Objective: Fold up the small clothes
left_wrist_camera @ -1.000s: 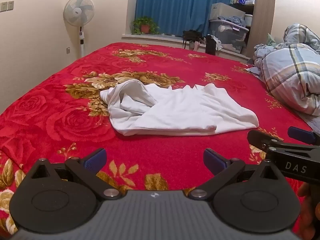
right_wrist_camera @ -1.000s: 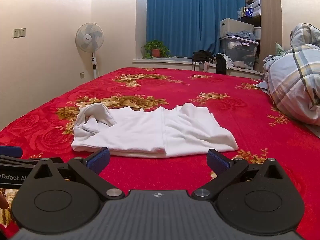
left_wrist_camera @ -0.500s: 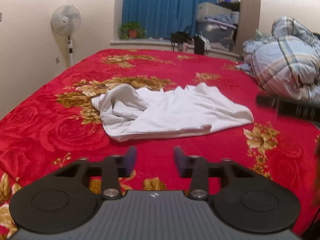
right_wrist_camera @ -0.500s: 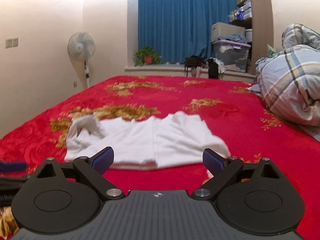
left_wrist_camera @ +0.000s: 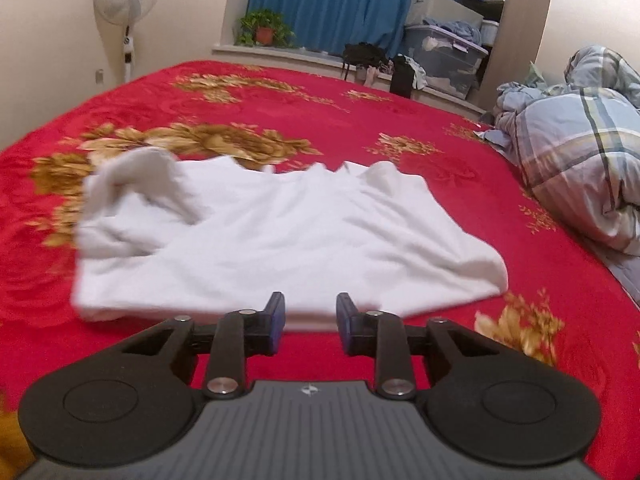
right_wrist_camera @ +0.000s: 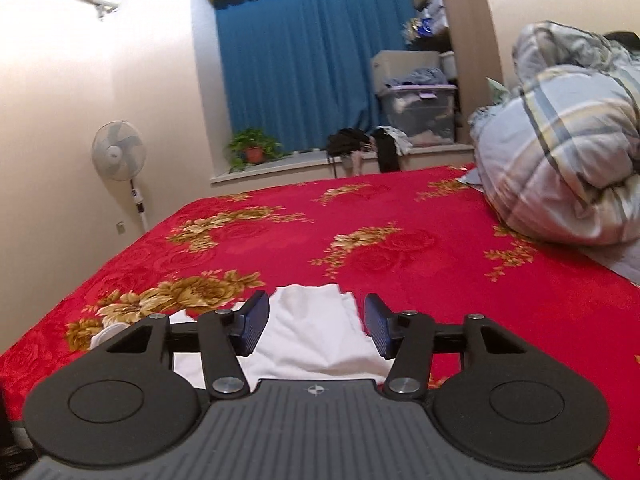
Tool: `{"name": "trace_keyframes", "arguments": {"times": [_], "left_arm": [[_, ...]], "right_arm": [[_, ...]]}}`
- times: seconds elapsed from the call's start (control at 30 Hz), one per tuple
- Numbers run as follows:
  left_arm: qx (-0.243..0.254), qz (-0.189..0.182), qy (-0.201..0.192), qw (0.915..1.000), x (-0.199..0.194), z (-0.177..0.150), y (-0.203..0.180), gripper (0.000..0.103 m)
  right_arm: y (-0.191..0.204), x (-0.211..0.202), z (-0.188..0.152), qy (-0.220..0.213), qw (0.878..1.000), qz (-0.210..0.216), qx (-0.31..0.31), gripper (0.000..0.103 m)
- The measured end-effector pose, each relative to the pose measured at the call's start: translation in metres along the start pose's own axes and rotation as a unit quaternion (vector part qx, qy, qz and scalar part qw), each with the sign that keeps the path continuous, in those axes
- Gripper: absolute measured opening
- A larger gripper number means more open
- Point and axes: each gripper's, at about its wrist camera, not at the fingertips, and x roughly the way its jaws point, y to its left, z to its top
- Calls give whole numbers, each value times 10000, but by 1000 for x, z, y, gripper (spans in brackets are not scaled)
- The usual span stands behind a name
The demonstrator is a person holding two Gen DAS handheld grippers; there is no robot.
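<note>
A white garment [left_wrist_camera: 280,236] lies rumpled on the red flowered bedspread [left_wrist_camera: 360,136], its left end bunched up. My left gripper [left_wrist_camera: 310,322] is at the garment's near edge, jaws partly closed with a gap between them, holding nothing. My right gripper [right_wrist_camera: 316,328] hovers over the garment's right part [right_wrist_camera: 316,336], jaws partly closed, cloth showing between and below them but not pinched.
A rolled plaid quilt [left_wrist_camera: 576,168] lies on the bed's right side, also in the right wrist view [right_wrist_camera: 560,168]. A standing fan [right_wrist_camera: 118,152], a potted plant [right_wrist_camera: 254,150], storage bins [right_wrist_camera: 420,112] and blue curtains stand beyond the bed's far edge.
Both grippers moved forward to the garment. The left jaws narrowed from wide open half a second ago; the right jaws narrowed just now. The garment has not moved.
</note>
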Motion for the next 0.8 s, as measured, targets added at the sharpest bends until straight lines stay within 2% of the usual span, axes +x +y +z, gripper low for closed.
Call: {"name": "trace_keyframes", "arguments": {"times": [0.03, 0.07, 0.13, 0.17, 0.2, 0.23, 0.27, 0.3, 0.33, 0.47, 0.67, 0.8], "left_arm": [[11, 14, 14, 10000, 11, 3, -8, 43], [30, 50, 56, 10000, 23, 5, -16, 61], [107, 140, 212, 9996, 47, 8, -30, 74], [140, 138, 315, 9993, 58, 9, -34, 74], [188, 156, 478, 9986, 71, 8, -37, 72], [252, 295, 648, 9971, 82, 7, -38, 56], [351, 485, 743, 9954, 89, 6, -37, 46], [430, 460, 746, 9952, 89, 7, -35, 40], [477, 311, 731, 9957, 85, 9, -33, 13], [934, -147, 485, 9943, 37, 14, -11, 12], [1275, -898, 341, 9872, -103, 3, 72, 11], [1087, -937, 440, 9887, -190, -16, 146, 11]], "right_arm": [[-5, 0, 1, 22, 10000, 30, 68, 55], [-10, 3, 0, 82, 9999, 43, 130, 55], [-16, 3, 2, 103, 9998, 36, 167, 56], [-19, 4, 2, 127, 9997, 50, 205, 57], [-23, 5, 3, 145, 9996, 68, 237, 59], [-26, 5, 4, 145, 9995, 72, 256, 60], [-29, 5, 5, 142, 9995, 78, 264, 61], [-31, 2, 6, 110, 9997, 80, 225, 63], [-33, 2, 7, 115, 9997, 72, 207, 64], [-45, 0, 9, 149, 9996, 2, 258, 65], [-53, 0, 12, 224, 9989, -109, 390, 65], [-55, -3, 14, 247, 9986, -137, 450, 66]]}}
